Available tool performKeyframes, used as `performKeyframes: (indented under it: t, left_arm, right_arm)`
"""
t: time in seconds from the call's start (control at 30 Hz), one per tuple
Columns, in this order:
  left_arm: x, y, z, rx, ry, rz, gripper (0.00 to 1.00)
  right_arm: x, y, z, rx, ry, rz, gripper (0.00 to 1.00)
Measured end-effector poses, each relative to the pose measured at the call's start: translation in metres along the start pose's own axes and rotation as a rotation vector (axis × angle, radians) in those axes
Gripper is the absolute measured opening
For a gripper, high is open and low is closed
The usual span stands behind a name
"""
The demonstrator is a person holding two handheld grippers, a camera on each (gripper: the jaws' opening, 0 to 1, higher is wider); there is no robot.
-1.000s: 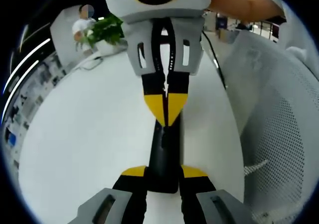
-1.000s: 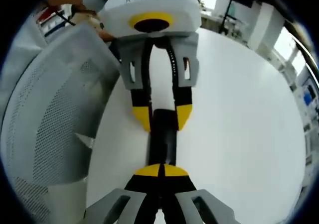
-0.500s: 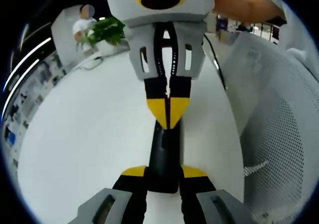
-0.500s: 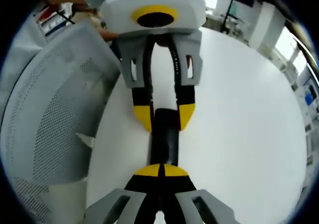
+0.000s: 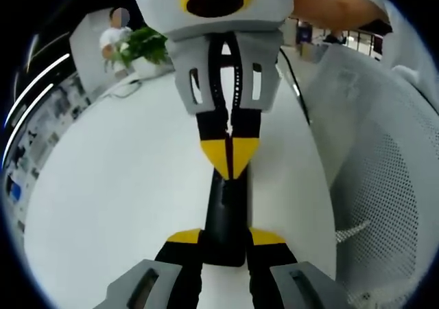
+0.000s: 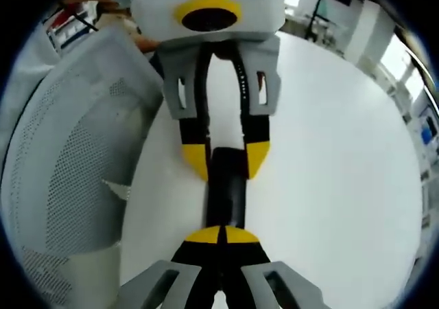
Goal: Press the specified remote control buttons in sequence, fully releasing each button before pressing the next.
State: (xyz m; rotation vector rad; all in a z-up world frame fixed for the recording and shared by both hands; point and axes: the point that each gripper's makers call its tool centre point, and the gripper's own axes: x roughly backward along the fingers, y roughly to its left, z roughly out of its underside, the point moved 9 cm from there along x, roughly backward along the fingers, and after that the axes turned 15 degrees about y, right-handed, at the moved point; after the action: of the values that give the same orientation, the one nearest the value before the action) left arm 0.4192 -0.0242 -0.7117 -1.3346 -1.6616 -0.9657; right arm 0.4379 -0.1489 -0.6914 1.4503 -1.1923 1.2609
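A slim black remote (image 5: pixel 226 216) lies lengthwise on the white table (image 5: pixel 123 185). My left gripper (image 5: pixel 225 237) is shut on its near end, one yellow fingertip on each side. My right gripper (image 5: pixel 231 159) comes in from the far side with its jaws shut, and its joined yellow tips rest on the remote's top face. In the right gripper view the same remote (image 6: pixel 225 189) runs between my shut right gripper (image 6: pixel 223 235) at the bottom and the left gripper (image 6: pixel 226 161) clamping its far end.
A white mesh chair (image 5: pixel 384 185) stands close beside the table, also seen as the chair (image 6: pixel 62 165). A potted plant (image 5: pixel 144 44) and a cable (image 5: pixel 127 88) sit at the table's far edge, with a seated person (image 5: pixel 111 36) behind. A bare forearm (image 5: pixel 329 7) reaches in above.
My right gripper's shut tips have crept slightly along the remote toward the left gripper. The left gripper's hold and the remote are unchanged.
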Motion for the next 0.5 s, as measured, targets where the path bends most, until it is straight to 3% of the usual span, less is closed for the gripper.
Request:
performKeyframes:
  t: [0.5]
  left_arm:
    - [0.0009, 0.0002, -0.0007, 0.002, -0.001, -0.002, 0.23]
  right_arm:
    - [0.0006, -0.0002, 0.0006, -0.004, -0.004, -0.005, 0.0]
